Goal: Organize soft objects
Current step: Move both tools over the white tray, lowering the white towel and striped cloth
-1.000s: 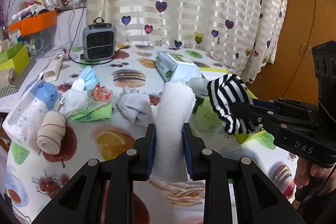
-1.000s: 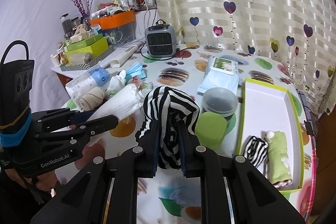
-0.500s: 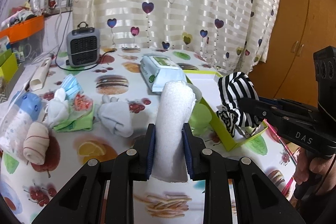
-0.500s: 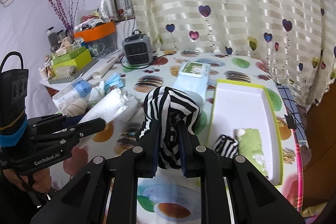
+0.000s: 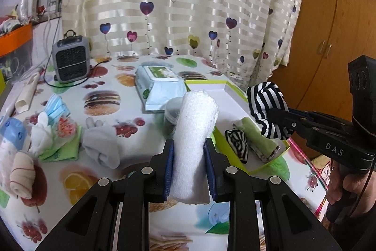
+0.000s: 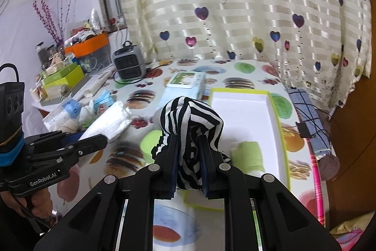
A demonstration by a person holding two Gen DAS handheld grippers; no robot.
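Nearest us, our left gripper [image 5: 189, 168] has its jaws clamped on a rolled white towel [image 5: 193, 131], held above the fruit-printed surface [image 5: 112, 152]. Our right gripper [image 6: 189, 169] has its jaws squeezed tight on a black-and-white striped sock [image 6: 190, 119], held over the near end of the green-rimmed tray [image 6: 277, 119]. Inside that tray a rolled striped sock [image 5: 237, 145] and a green roll [image 5: 255, 139] lie side by side. Further out sit a wipes pack [image 5: 159, 84], then a small grey heater [image 5: 70, 61] before the heart-patterned curtain [image 5: 188, 4].
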